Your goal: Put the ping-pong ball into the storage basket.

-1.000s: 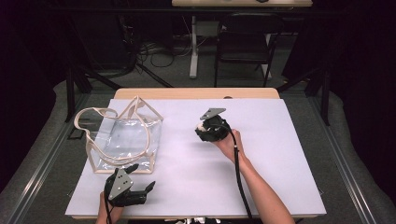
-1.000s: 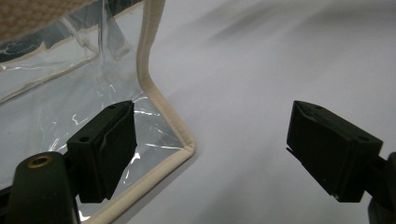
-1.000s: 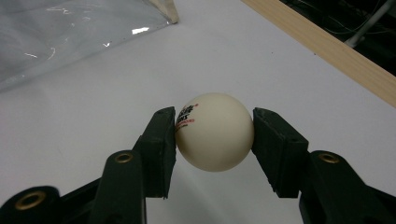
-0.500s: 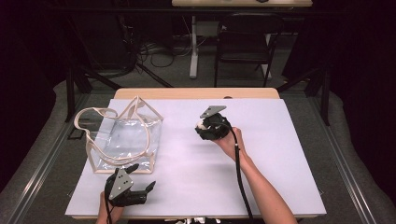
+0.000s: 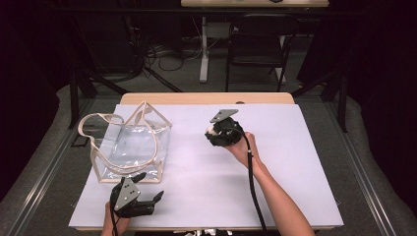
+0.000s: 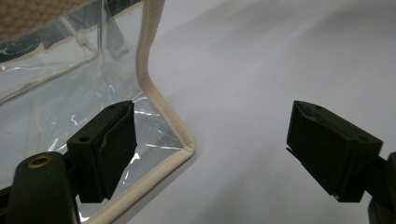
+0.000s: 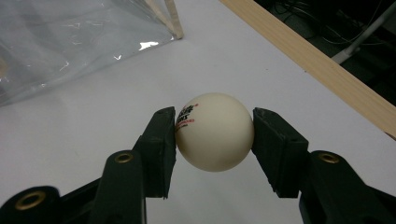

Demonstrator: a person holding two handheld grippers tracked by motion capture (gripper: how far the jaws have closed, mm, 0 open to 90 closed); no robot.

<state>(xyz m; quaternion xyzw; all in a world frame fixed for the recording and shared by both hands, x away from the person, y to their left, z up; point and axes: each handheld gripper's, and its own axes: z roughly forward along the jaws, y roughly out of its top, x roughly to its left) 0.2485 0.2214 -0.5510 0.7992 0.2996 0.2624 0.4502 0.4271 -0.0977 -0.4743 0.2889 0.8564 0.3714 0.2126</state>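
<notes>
A clear plastic bag [image 5: 133, 147] with cream trim and handles stands on the left of the white table [image 5: 295, 162]. Its near corner [image 6: 182, 147] lies just ahead of my left gripper [image 6: 212, 149], which is open with nothing between its jaws. In the high view that left gripper [image 5: 150, 189] sits near the table's front edge, below the bag. My right gripper [image 7: 215, 135] is shut on a white ping-pong ball [image 7: 215, 131] with red and black print. From above, the right gripper [image 5: 212, 132] is at mid-table, to the right of the bag, and the ball [image 5: 211, 131] peeks out at its left.
The table's wooden far edge [image 5: 206, 98] runs behind the white cover. A black chair [image 5: 258, 44] and cables stand on the floor beyond it. Bare white surface spreads between the bag and the right gripper, and to the right of the forearm [image 5: 280, 201].
</notes>
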